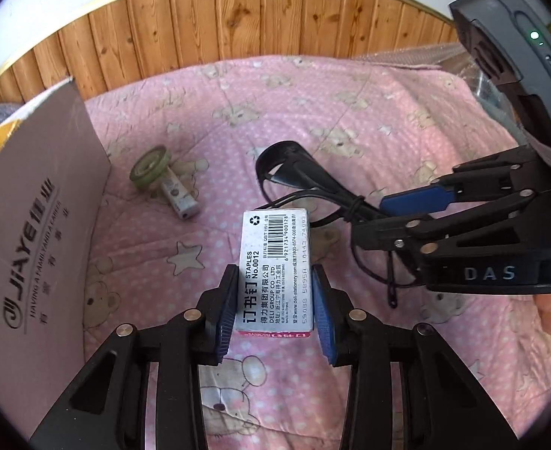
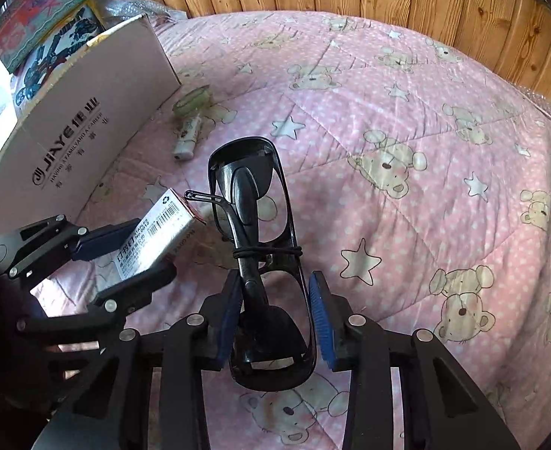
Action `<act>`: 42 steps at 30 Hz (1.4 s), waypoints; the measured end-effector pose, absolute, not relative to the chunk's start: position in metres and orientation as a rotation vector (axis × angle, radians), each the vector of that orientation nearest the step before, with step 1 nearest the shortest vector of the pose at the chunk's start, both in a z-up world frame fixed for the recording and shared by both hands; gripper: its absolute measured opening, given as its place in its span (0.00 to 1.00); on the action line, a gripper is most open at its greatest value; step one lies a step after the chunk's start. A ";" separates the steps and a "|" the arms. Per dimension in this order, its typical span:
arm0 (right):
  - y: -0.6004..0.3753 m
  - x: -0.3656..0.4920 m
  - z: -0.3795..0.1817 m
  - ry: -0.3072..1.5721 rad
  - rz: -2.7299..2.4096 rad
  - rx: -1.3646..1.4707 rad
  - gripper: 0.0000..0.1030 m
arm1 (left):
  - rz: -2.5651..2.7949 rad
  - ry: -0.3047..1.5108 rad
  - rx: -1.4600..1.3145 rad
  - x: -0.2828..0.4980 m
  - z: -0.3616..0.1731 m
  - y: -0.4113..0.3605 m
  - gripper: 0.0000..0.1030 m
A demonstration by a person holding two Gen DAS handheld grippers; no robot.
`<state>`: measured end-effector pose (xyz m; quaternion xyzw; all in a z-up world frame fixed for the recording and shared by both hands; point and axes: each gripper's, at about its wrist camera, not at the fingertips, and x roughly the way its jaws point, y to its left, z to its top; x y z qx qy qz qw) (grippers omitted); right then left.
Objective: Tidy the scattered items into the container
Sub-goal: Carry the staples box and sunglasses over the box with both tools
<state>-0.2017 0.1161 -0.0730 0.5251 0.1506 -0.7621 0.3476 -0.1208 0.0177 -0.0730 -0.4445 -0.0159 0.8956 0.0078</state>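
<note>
Left tool [image 1: 275, 307] clamped on staple box [image 1: 275, 262], held up over pink bed [image 1: 350, 120]. Right tool [image 2: 275, 318] clamped on black glasses [image 2: 253, 232], also up off bed. Cardboard box [image 1: 39, 225] at left. Tape roll [image 1: 149, 167] and small tube [image 1: 179, 198] lying beside it.

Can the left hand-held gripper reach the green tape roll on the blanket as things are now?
Probably not yet: the left hand-held gripper is occupied by the staples box. The way to the green tape roll on the blanket looks free otherwise.
</note>
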 end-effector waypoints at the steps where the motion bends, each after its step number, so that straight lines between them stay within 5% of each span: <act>1: 0.117 -0.200 -0.068 0.381 -1.983 1.354 0.36 | 2.803 -0.059 -1.378 -0.119 -0.068 0.018 0.38; 42: 0.094 -0.094 0.012 0.308 -2.169 1.102 0.36 | 3.034 -0.357 -1.103 -0.026 0.060 -0.046 0.37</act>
